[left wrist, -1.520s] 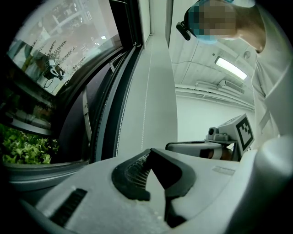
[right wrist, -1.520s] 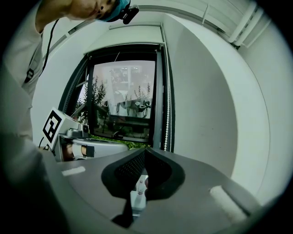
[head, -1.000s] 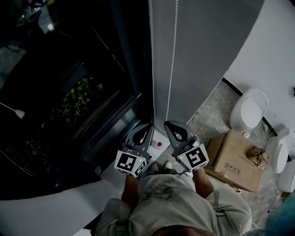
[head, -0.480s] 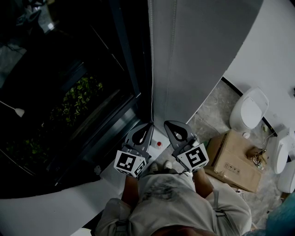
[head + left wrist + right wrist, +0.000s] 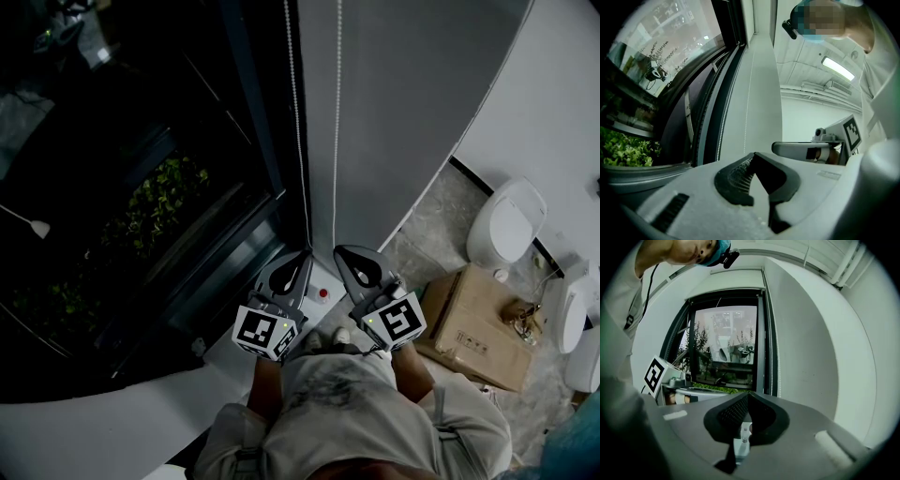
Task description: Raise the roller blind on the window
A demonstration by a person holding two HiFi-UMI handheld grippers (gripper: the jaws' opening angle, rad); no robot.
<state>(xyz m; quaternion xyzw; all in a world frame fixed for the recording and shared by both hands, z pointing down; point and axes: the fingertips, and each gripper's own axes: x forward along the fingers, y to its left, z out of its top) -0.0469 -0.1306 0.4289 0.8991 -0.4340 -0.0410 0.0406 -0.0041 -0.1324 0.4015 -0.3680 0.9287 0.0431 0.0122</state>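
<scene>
Blind (image 5: pixel 412 112): in the head view it hangs as a grey sheet just right of the dark window (image 5: pixel 141 187), and its lower end comes down close to the floor (image 5: pixel 441 216). Two strands of the chain (image 5: pixel 337 141) drop near its left edge. The left claw (image 5: pixel 305 255) meets the left strand and the right claw (image 5: pixel 341 253) meets the right one, both low down and just beside each other.

In the left gripper view the left claw (image 5: pixel 752 155) has its tips pressed together. A thin strand of chain (image 5: pixel 747 108) runs straight down to them, so it looks clamped on that strand. The blind (image 5: pixel 761 93) rises flat beside the window (image 5: pixel 656 65).

In the right gripper view the right claw (image 5: pixel 747 395) is closed too. A small white piece (image 5: pixel 742 432), seemingly part of the chain (image 5: pixel 774 357), is caught between its pads. The blind (image 5: pixel 811 357) fills its bay from top to bottom as far as this view shows.

My judgement is that the grip is taken but the raising has hardly begun. Nearly the whole lift is left, by drawing one strand down again and again.
</scene>
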